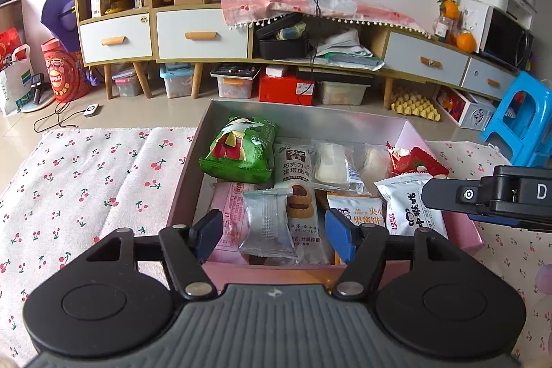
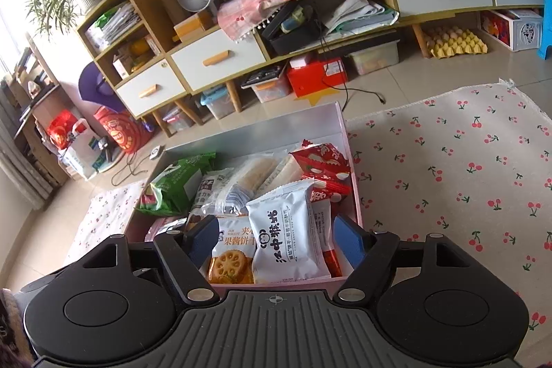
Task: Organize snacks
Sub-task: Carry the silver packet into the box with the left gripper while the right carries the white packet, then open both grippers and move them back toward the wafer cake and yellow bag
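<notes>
A pink box [image 1: 276, 271] with a silver inside stands on the cherry-print cloth and holds several snack packets. In the left wrist view I see a green bag [image 1: 241, 150], a silver packet [image 1: 267, 223] and a white packet with black characters [image 1: 414, 206]. My left gripper [image 1: 276, 235] is open and empty, just above the box's near wall, with the silver packet between its fingers. My right gripper [image 2: 277, 242] is open and empty above the box's near right part, over the white packet [image 2: 286, 230] and an orange biscuit packet [image 2: 231, 261]. The right gripper also shows at the right edge of the left wrist view [image 1: 490, 195].
The box [image 2: 352, 168] sits on a table covered by a cherry-print cloth [image 1: 86, 175], [image 2: 448, 168]. Beyond the table's far edge are a tiled floor, a low cabinet with drawers [image 1: 203, 33], storage bins and a blue stool [image 1: 521, 119].
</notes>
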{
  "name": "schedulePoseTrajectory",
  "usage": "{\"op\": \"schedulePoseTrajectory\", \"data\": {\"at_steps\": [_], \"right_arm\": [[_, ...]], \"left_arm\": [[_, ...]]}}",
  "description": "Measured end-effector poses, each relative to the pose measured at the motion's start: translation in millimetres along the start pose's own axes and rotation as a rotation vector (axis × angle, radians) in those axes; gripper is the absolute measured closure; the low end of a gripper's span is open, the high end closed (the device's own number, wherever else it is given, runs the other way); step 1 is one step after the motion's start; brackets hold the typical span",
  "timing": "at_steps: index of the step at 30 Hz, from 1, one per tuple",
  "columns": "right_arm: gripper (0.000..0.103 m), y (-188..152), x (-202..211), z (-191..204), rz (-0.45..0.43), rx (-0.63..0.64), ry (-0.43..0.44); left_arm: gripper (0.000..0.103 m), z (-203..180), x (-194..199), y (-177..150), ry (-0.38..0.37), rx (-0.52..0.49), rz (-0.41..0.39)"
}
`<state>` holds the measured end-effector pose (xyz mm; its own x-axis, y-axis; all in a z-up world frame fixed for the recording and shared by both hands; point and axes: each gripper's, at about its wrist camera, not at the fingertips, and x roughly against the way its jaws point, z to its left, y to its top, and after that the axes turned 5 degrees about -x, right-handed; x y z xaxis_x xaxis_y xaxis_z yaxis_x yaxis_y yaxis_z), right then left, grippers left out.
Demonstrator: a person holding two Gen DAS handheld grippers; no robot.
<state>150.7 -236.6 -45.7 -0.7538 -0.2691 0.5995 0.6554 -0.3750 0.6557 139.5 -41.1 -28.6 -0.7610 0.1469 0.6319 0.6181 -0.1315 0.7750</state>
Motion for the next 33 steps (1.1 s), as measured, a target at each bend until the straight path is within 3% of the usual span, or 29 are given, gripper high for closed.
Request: {"op": "schedulePoseTrajectory", "data": {"at_steps": [11,17,20,33], "right_arm": [[0.015,0.6,14.0,-2.4,0.017,0.021,-0.018],[0.012,-3.6,19.7,-2.2,0.058,0.058,-0.038],[0.008,-7.6,26.2,-1.5,0.063,0.09,-0.034],[0.007,-26.1,45.7,-5.0,0.104,0.202,-0.067]], "left_arm": [[0.014,6.2,12.1,0.0,-0.042,0.026,0.051],[0.005,5.8,18.0,-3.7,-0.023,-0.008,0.068],[0.003,7.8,21.2,-6.6,-0.02,-0.02,0.079],[0.001,23.9,38.7,-25.1,-0.018,-0.083,0.107]]}}
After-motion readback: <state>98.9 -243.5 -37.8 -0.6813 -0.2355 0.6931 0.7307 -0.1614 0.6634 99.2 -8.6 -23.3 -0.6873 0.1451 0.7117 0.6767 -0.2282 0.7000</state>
